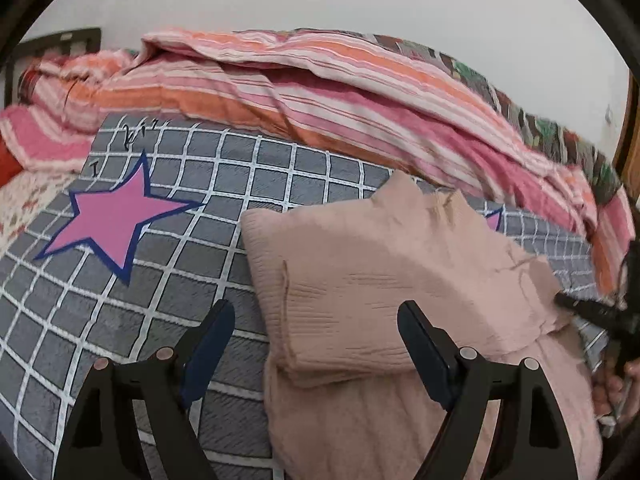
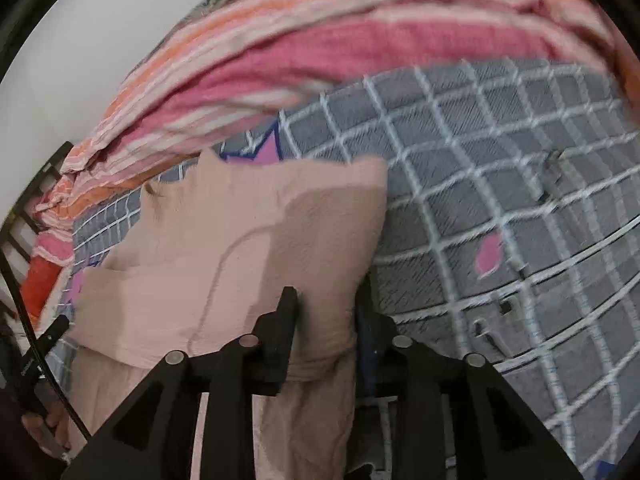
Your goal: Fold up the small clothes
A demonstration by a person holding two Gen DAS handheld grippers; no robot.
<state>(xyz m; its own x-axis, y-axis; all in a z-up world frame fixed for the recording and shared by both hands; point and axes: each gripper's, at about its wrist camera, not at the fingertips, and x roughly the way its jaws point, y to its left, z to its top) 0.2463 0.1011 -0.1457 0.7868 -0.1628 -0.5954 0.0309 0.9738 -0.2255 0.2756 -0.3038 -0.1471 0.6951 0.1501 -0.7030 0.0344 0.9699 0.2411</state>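
Fingers: left gripper (image 1: 316, 334) spread above pink garment (image 1: 384, 264) | right gripper (image 2: 326, 312) pinching its folded edge

The garment (image 1: 384, 264) is seen as crinkled matt cloth; the bed cover (image 1: 168, 320) as matt woven cloth; the fingers (image 1: 424, 344) as matt plastic.

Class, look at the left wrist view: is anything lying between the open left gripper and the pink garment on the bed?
Nothing visible does. The left gripper hangs open right at the garment, its edge already between the jaws, with only checked bedspread beside it.
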